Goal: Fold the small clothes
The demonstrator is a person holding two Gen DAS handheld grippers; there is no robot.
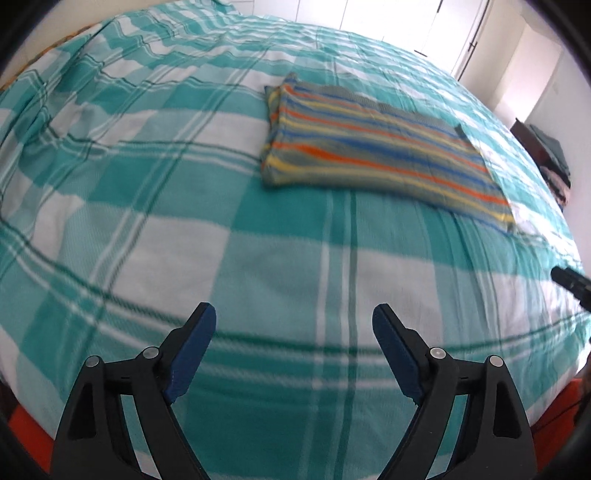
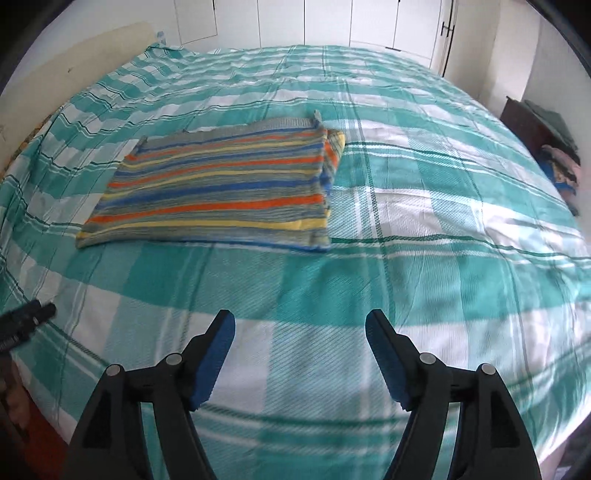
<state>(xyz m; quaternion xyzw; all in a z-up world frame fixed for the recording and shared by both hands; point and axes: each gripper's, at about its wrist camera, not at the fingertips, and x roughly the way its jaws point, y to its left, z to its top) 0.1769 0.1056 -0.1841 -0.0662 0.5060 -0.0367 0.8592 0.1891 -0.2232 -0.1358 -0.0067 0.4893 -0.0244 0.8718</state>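
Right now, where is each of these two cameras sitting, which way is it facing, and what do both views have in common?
Left wrist: sits on the left gripper, angled down over the teal checked bedspread; its two open fingers show, striped folded garment ahead to the right, right gripper's tip at the right edge.
Right wrist: sits on the right gripper, angled down likewise; open fingers show, garment ahead to the left, left gripper's tip at the left edge.
Shared: bedspread, garment, white cupboard doors, clothes pile.

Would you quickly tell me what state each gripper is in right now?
Left gripper: open, holding nothing, above the checked bedspread.
Right gripper: open, holding nothing; the folded striped garment lies beyond it.
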